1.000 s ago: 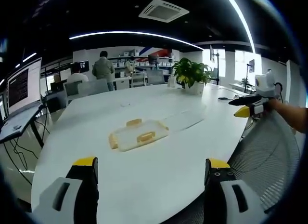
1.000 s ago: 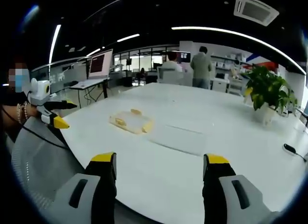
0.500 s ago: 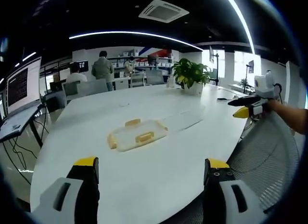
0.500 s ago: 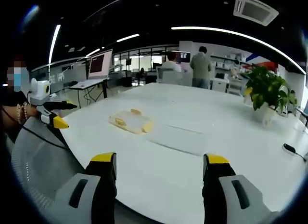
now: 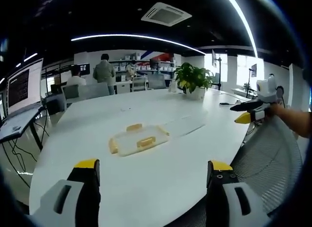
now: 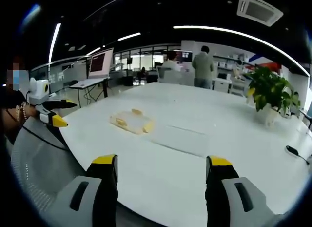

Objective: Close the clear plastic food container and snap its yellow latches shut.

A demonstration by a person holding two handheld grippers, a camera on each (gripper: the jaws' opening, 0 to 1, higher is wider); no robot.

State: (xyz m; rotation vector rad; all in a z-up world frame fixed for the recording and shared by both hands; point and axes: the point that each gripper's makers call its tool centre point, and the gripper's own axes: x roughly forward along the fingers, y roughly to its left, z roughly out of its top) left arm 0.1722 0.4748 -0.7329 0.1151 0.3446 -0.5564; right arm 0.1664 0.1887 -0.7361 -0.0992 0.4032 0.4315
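A clear plastic food container (image 5: 136, 139) with yellow latches lies flat on the white table (image 5: 122, 188), well ahead of my left gripper (image 5: 152, 172), whose jaws stand open and empty. A clear flat sheet (image 5: 187, 124), perhaps the lid, lies just right of the container. From the right gripper view the container (image 6: 132, 122) sits far ahead to the left, the clear sheet (image 6: 183, 139) beside it. My right gripper (image 6: 161, 167) is open, holding nothing. The right gripper (image 5: 251, 110) appears at the table's right edge; the left gripper (image 6: 48, 112) shows at the left.
A potted plant (image 5: 192, 78) stands at the table's far end, a small dark object (image 6: 295, 153) near its right edge. A mesh chair back (image 5: 273, 158) is close on the right. Persons (image 5: 105, 68) and desks with monitors (image 6: 100, 63) fill the background.
Both views have drifted slightly as the hands moved. The container and sheet lie where they were. Both grippers stay open.
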